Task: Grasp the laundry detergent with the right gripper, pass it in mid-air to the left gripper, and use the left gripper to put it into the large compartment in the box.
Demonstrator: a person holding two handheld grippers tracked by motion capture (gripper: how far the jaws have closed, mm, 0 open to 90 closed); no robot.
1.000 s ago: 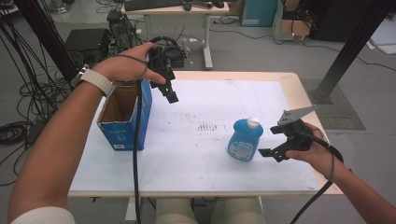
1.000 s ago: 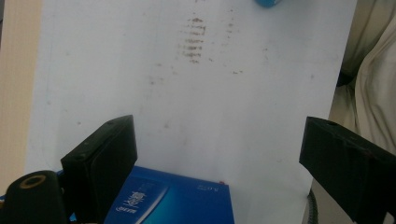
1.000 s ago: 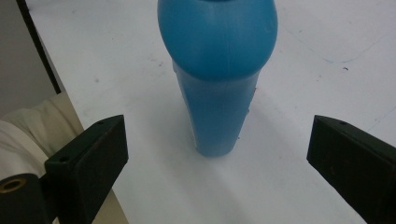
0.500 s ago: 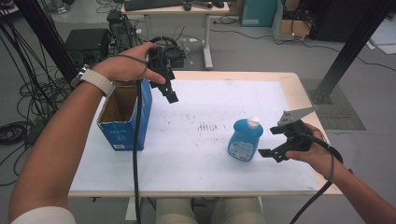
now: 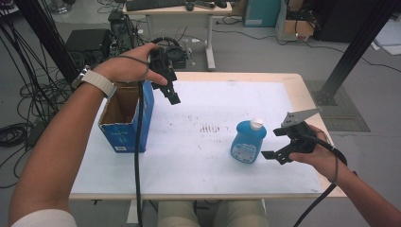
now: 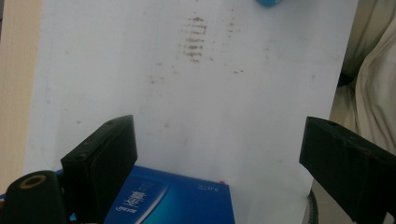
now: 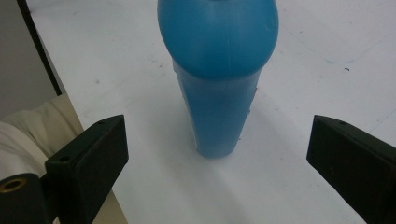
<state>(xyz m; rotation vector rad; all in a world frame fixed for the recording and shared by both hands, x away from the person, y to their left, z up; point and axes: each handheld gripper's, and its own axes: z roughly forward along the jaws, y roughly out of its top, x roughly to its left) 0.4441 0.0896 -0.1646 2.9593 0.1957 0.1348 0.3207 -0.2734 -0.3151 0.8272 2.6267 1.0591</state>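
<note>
Right claw (image 5: 273, 143) gapes wide, empty, and the blue bottle (image 5: 246, 142) stands upright on the tabletop (image 5: 198, 156) dead ahead between its jaws; likely light, smooth plastic that could slip, so grip the flat lower body. Left claw (image 5: 171, 94) hangs released above the open box (image 5: 124, 124)

This is a lab or technical workroom. Behind the white-topped desk (image 5: 283, 94) stands a second desk (image 5: 208, 12) carrying a keyboard (image 5: 153, 4). Left of the white-topped desk, black cables (image 5: 19, 104) lie on the grey floor beside a black equipment box (image 5: 90, 42). Black metal rig posts (image 5: 357, 47) rise to its right.
</note>
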